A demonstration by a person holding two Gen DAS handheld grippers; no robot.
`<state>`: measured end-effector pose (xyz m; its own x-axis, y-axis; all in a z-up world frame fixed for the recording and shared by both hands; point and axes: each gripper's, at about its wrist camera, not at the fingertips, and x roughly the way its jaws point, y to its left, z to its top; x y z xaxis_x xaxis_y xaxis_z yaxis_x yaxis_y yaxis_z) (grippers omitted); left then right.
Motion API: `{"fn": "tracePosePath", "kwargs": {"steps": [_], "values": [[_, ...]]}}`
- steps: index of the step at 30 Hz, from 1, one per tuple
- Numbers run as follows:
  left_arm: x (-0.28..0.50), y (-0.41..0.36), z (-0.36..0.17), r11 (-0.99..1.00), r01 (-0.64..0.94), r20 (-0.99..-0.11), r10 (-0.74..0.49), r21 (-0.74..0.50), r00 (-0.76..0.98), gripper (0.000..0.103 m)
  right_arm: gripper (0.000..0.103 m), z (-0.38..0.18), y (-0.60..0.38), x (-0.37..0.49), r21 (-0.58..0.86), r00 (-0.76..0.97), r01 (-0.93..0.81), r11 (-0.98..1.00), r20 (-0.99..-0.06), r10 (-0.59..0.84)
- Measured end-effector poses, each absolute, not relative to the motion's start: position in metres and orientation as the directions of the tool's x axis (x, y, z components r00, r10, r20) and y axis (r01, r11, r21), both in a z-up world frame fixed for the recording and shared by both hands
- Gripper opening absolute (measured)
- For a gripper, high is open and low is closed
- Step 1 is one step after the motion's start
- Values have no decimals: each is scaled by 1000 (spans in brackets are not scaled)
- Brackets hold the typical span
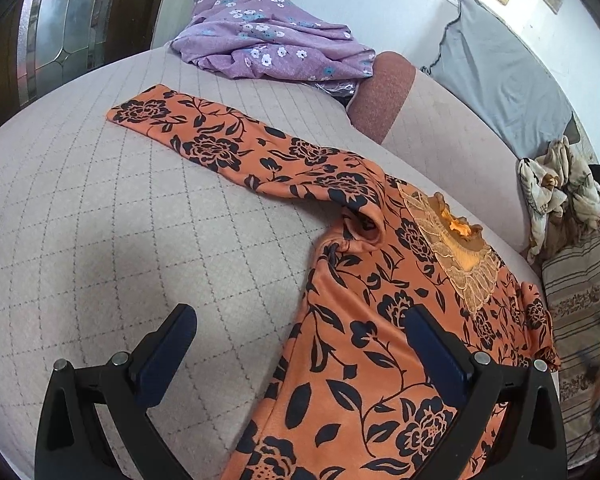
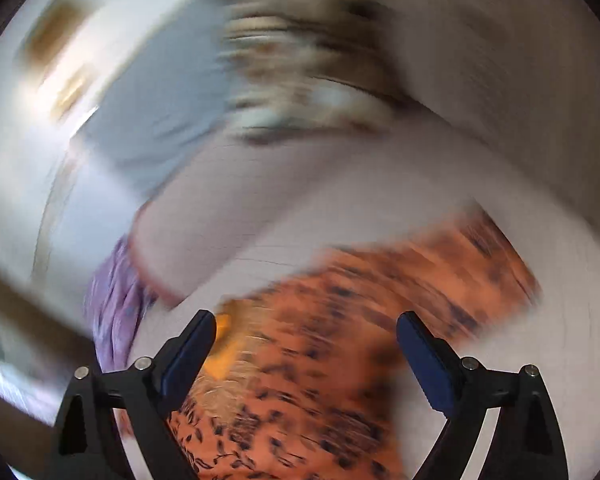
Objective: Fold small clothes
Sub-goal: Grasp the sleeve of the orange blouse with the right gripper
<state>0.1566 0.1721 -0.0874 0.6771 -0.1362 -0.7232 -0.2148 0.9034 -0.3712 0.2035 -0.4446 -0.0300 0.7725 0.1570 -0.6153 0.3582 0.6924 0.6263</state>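
Two grippers (image 1: 300, 344) (image 2: 306, 344), one orange top (image 1: 380, 360), perhaps two other garments (image 1: 276, 44) (image 1: 560, 188).

We saw the floral top (image 1: 364, 344) lying flat on the bed (image 1: 100, 240), toward its right edge, one sleeve (image 1: 204, 140) stretched out left toward the far left corner. A crumpled cloth (image 1: 272, 40) sat at the bed's far edge, behind the sleeve. A pillow (image 1: 496, 84) leaned at the far right corner, a bundled cloth (image 1: 560, 192) right of it. The left gripper (image 1: 300, 356) hung over the top's near left edge, the right gripper (image 2: 306, 344) above the top.
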Motion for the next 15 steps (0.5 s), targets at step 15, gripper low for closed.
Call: {"fn": "tracePosePath", "kwargs": {"steps": [15], "values": [[169, 145, -106, 951, -191, -779, -76, -245, 622, 103, 64, -138, -507, 225, 734, 740, 509, 449, -640, 206]]}}
